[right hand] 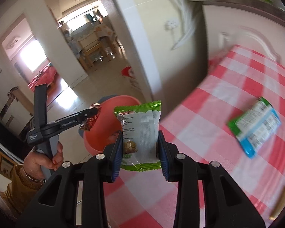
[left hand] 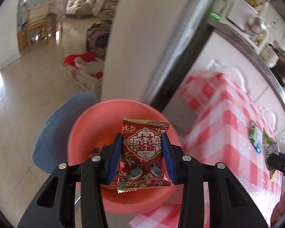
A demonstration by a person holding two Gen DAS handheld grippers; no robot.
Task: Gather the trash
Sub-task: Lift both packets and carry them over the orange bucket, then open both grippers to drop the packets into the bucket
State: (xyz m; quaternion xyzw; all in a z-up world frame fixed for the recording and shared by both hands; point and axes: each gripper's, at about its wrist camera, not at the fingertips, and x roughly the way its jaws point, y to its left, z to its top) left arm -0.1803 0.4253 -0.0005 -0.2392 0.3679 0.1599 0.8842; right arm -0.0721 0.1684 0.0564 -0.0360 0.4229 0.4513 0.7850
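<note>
Beside a desk (right hand: 228, 95) draped in a red-and-white checked cloth, much of the room smears into blur, the cabinet front and counter clutter too soft to read. A pink basin (left hand: 96, 121) sits at the desk's edge, its far rim partly hidden in the right wrist view. A blue-and-green packet (right hand: 255, 126) lies flat on the cloth, well apart from both tools, its print illegible. The left gripper (left hand: 142, 152) has its jaws closed narrowly on a red snack packet (left hand: 144, 152), held upright directly over the basin; the packet bears a double-happiness character, two birds and gold Chinese lettering. The right gripper (right hand: 140, 148) clamps a green snack packet (right hand: 140, 136) by its lower half above the cloth, near the basin; the small print on its white back cannot be read. A hand (right hand: 41, 161) grips the left tool's handle.
</note>
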